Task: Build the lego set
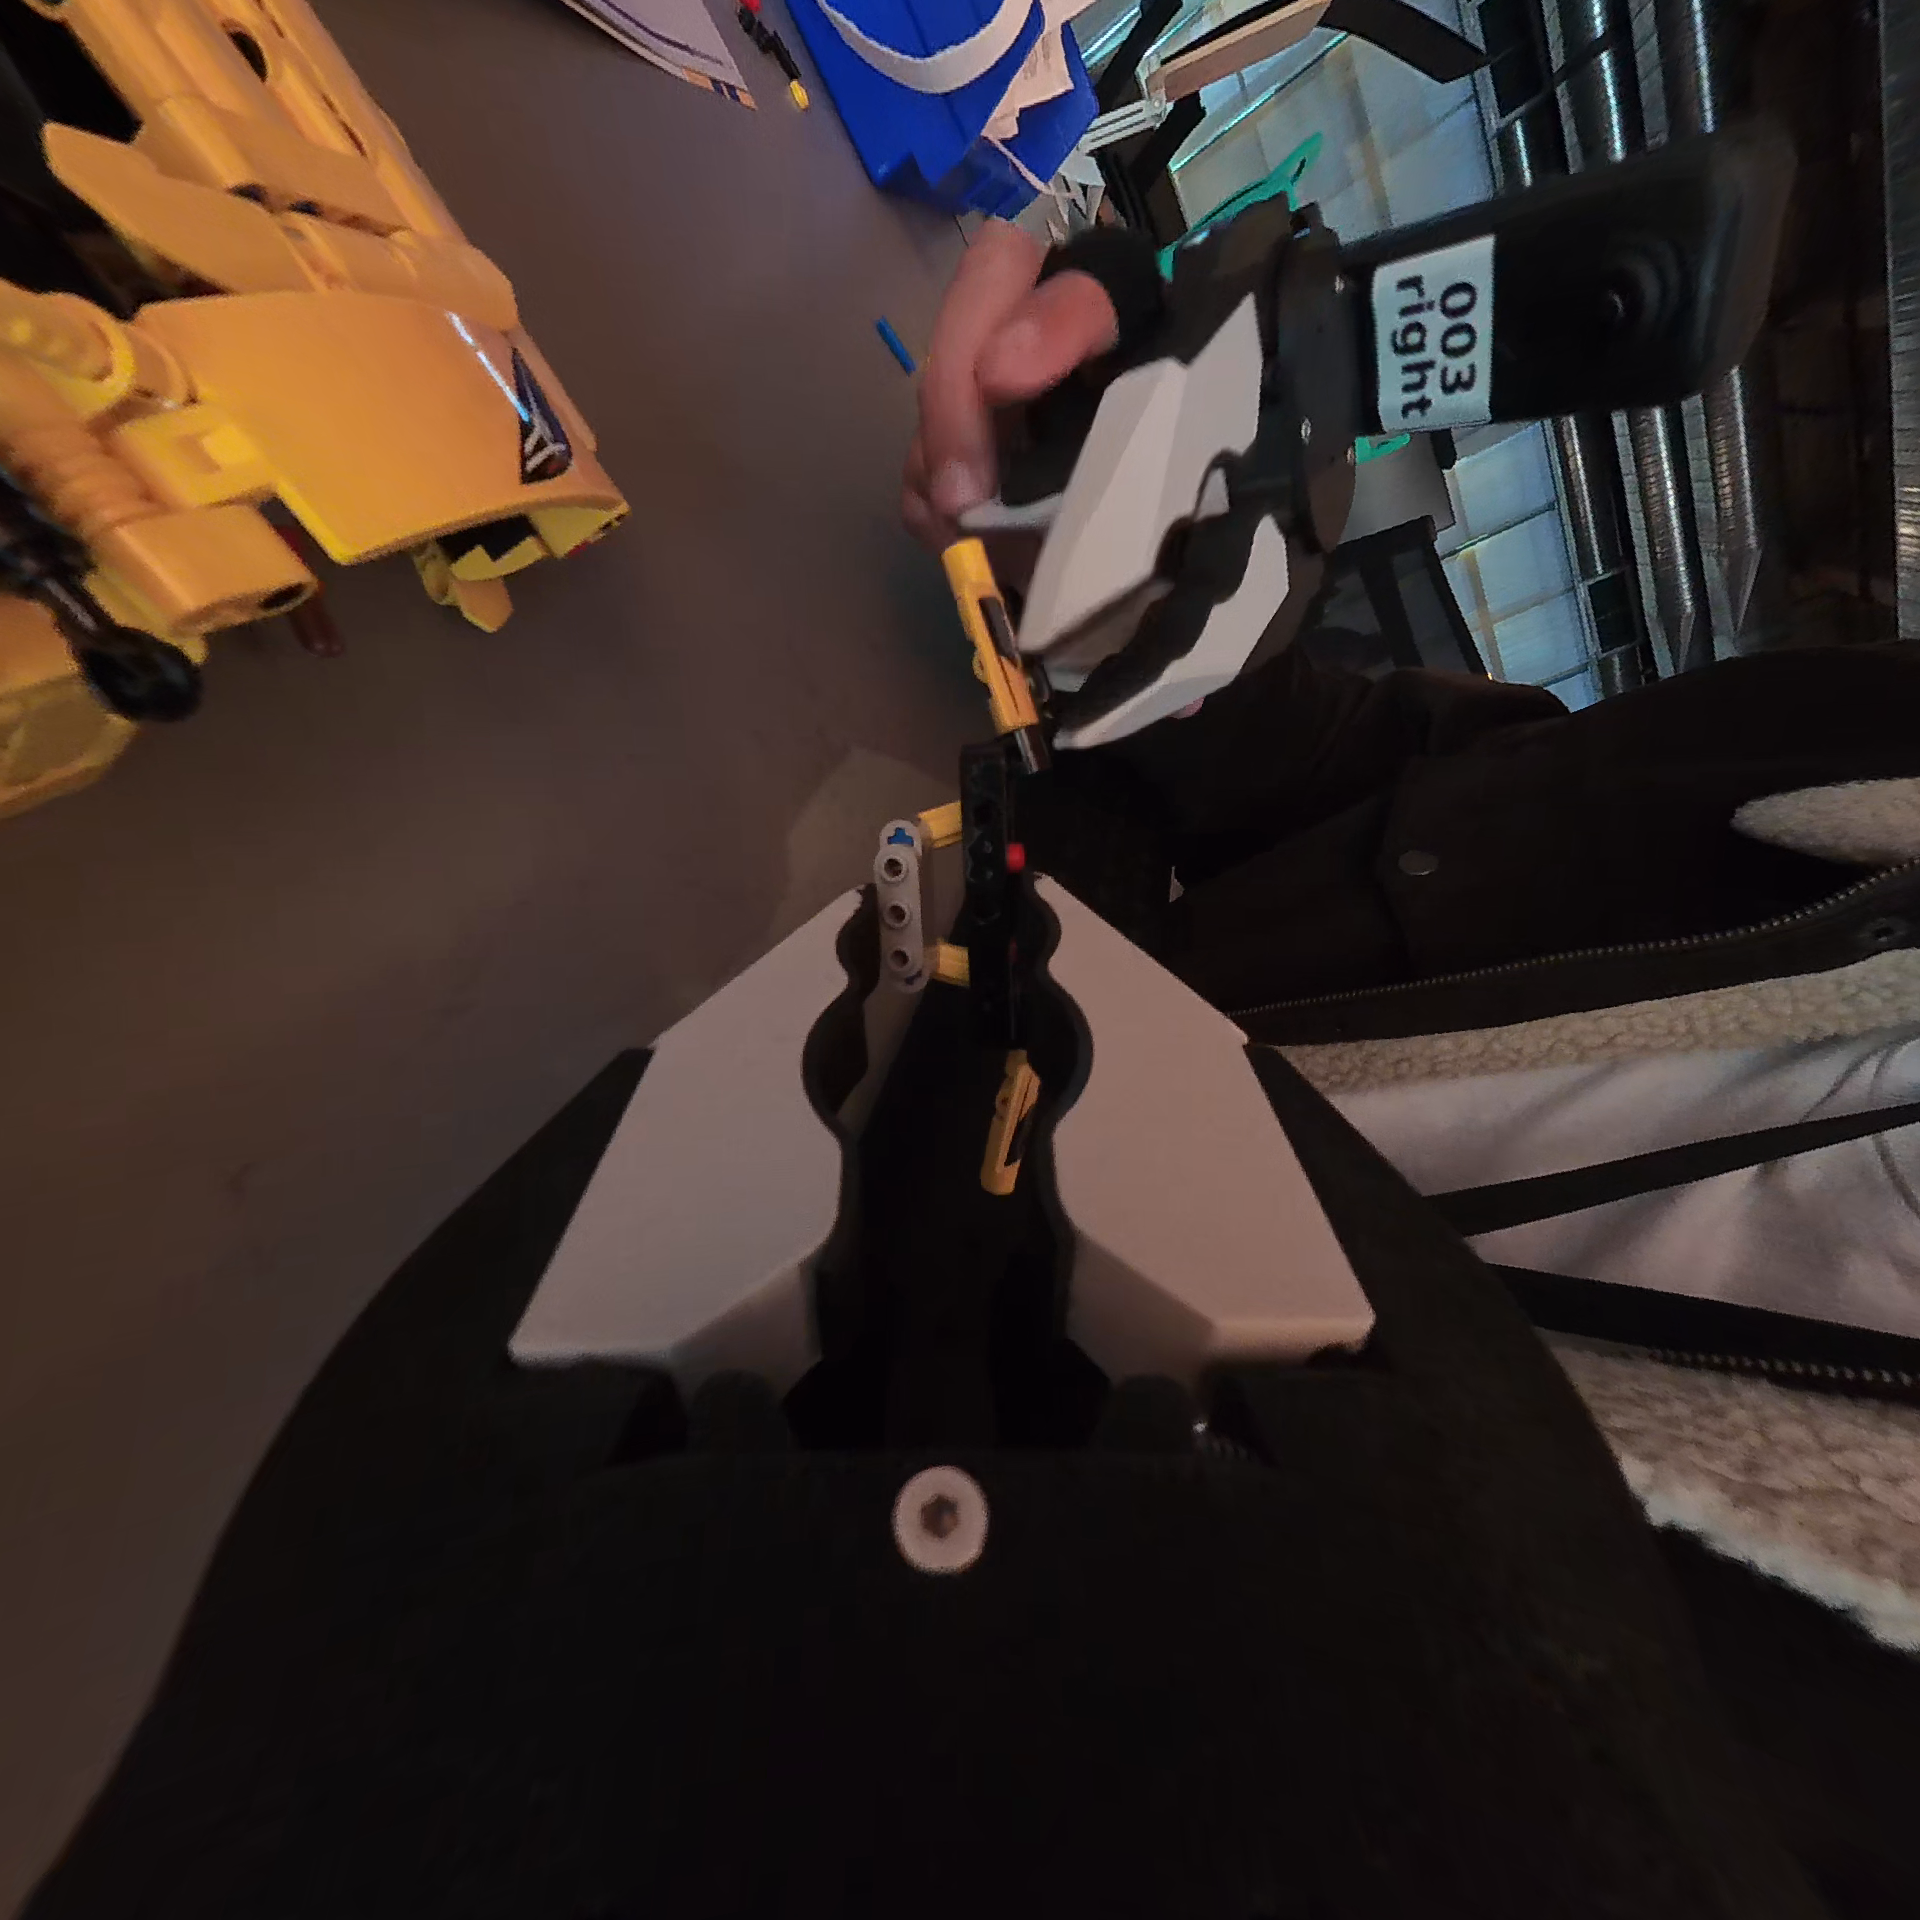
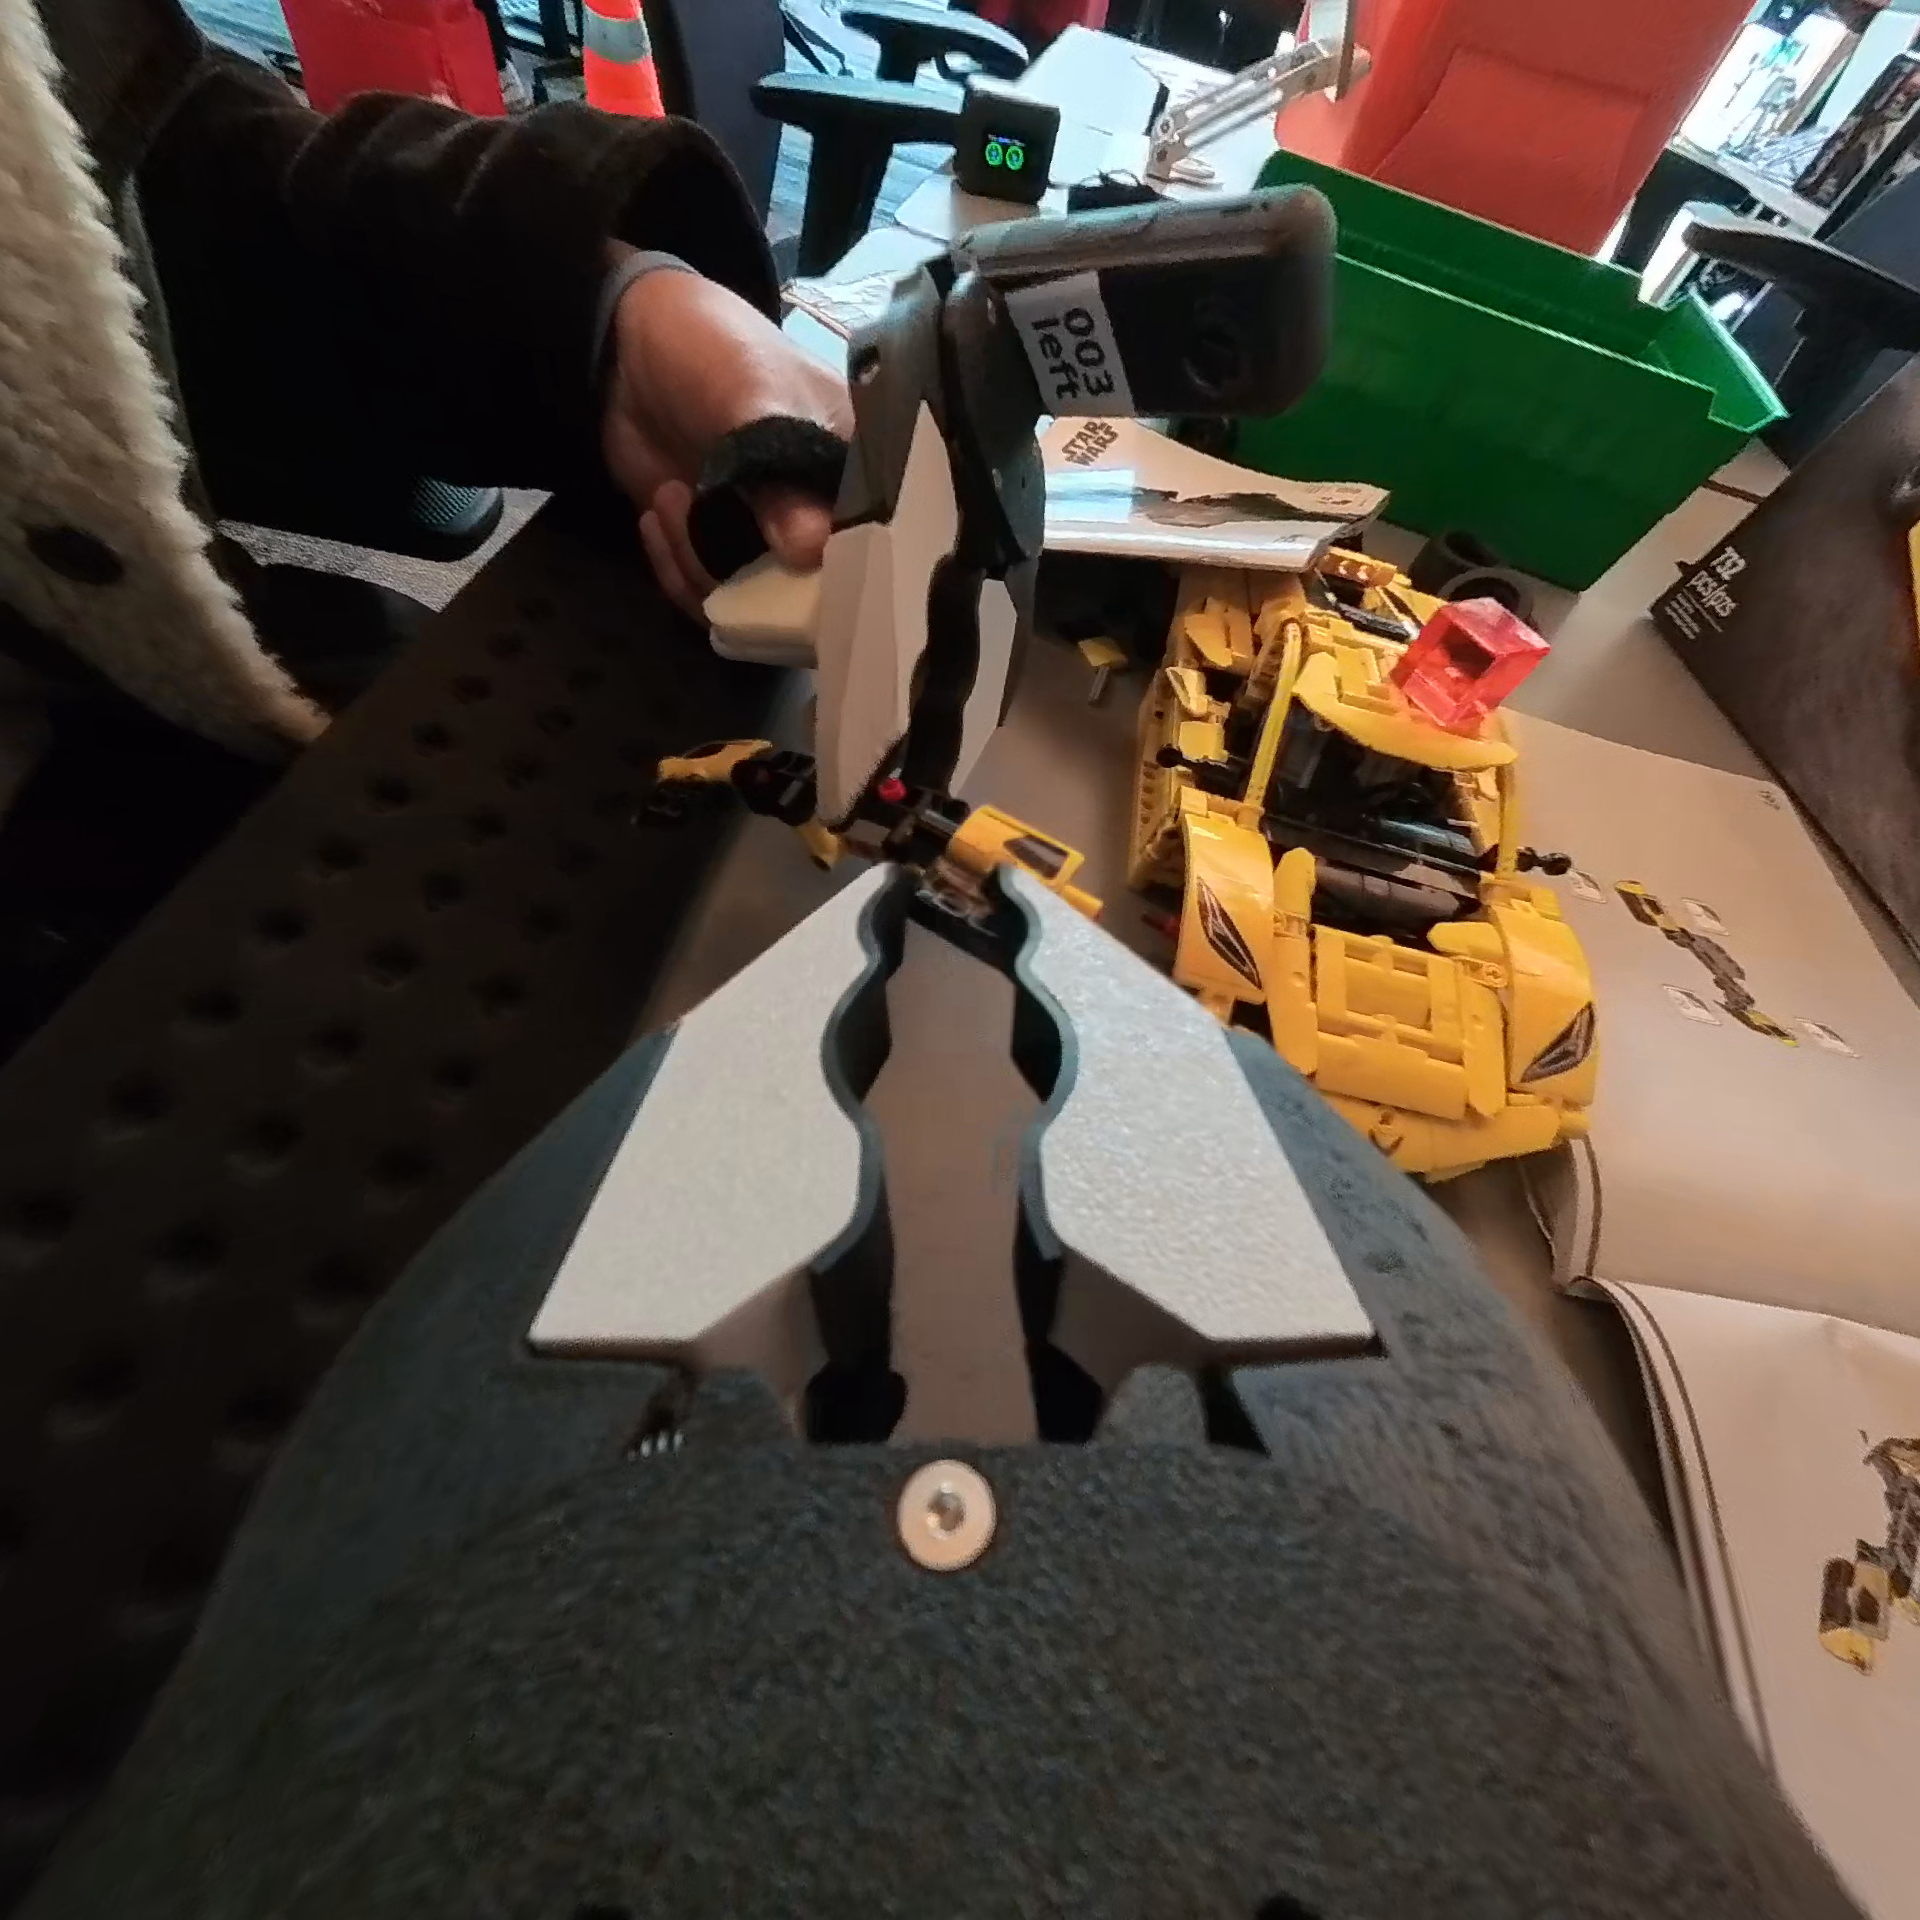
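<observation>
Bodywork of the yellow brick-built sports car [image 2: 1340,935] looks largely complete. Beside it, my left gripper [image 1: 961,914] clamps a black-and-yellow beam subassembly [image 1: 987,883]; my right gripper [image 2: 945,883] pinches its yellow end panel [image 2: 1003,842]. Fitting remains.

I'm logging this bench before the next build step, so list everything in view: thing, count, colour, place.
Lego car: one, yellow, on the table, partly built.
Sub-assembly: one, black beam with yellow and grey parts, held between both grippers.
Red block: one, translucent red, on the car's roof.
Instruction booklet: one, open, right of the car.
Green bin: one, behind the car.
Blue bin: one, far end of the table.
Blue pin: one, loose on the table.
Left gripper: shut on the black beam.
Right gripper: shut on the yellow end.
</observation>
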### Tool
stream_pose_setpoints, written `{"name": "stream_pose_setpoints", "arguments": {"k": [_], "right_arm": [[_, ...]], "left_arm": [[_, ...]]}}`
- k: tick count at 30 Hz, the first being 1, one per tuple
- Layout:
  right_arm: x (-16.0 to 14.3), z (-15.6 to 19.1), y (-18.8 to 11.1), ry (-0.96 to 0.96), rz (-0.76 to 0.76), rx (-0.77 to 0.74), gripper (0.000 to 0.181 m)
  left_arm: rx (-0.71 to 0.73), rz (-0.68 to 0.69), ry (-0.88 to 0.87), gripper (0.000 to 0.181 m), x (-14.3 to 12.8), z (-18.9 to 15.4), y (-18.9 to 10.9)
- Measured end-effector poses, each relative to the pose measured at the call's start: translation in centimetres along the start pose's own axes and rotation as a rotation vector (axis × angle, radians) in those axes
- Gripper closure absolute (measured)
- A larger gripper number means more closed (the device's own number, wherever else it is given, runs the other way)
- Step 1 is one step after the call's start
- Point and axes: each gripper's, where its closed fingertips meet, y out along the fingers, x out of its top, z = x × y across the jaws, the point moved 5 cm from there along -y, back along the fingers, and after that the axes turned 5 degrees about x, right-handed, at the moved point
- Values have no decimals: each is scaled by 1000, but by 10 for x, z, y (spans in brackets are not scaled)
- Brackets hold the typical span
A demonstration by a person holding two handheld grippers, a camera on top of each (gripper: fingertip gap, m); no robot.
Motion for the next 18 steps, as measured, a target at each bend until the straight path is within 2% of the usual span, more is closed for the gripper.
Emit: {"name": "stream_pose_setpoints", "arguments": {"k": [5, 8, 12, 16, 18], "right_arm": [[0, -5, 2, -34, 11, -61, 159], [0, -3, 7, -50, 17, -71, 140], [4, -4, 7, -79, -9, -98, 134], [13, -7, -2, -60, -108, -104, 135], [18, -11, -9, -40, -168, -128, 142]], "left_arm": [[4, -28, -12, 156, 3, 1, -2], [4, -48, -26, 156, 5, 3, -4], [-21, -64, -38, 157, 6, 2, -6], [-48, -82, -55, 156, 8, 1, -9], [-74, -100, -68, 157, 10, 0, -11]]}}
